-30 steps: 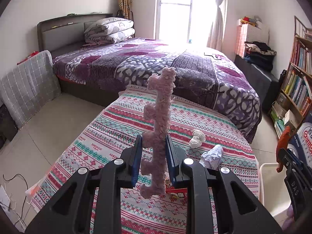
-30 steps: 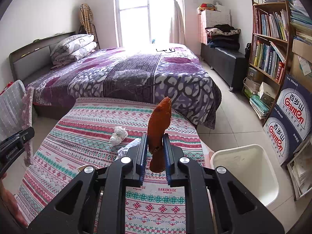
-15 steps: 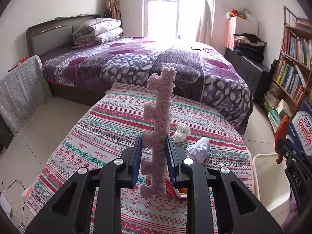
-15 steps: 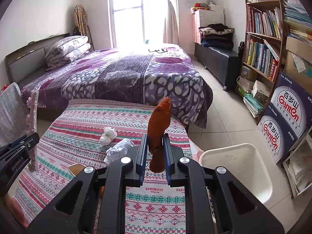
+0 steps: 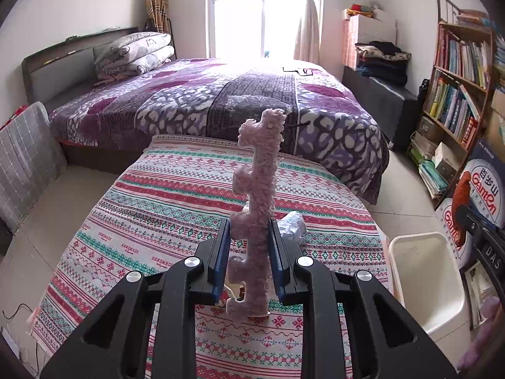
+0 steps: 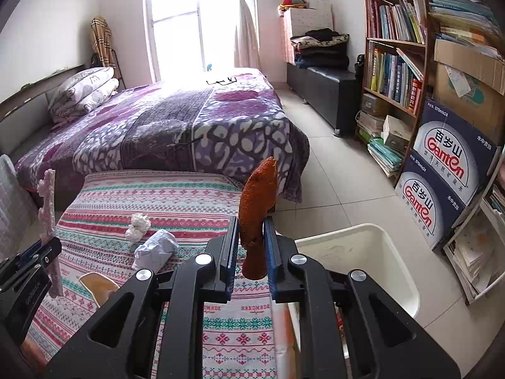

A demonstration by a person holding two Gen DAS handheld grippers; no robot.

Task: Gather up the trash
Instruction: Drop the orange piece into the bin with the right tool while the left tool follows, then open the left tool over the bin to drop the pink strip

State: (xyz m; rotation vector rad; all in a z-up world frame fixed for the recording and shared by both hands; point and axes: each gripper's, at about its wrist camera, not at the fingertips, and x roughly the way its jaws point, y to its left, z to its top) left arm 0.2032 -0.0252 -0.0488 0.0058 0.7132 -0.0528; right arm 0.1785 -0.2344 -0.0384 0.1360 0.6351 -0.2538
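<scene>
My left gripper is shut on a pink fuzzy notched strip, held upright above the patterned tablecloth. My right gripper is shut on an orange-brown fuzzy piece, held upright near the table's right edge. A white bin stands on the floor right of the table; it also shows in the left wrist view. A crumpled white paper, a small tissue wad and an orange-lined cup lie on the cloth.
A purple bed lies beyond the table. A bookshelf and stacked water cartons line the right wall. A dark bench holds folded clothes. Tiled floor lies between bed and shelf.
Both grippers have swung to the right with their pieces still held. The white bin now sits closer and larger in both views.
</scene>
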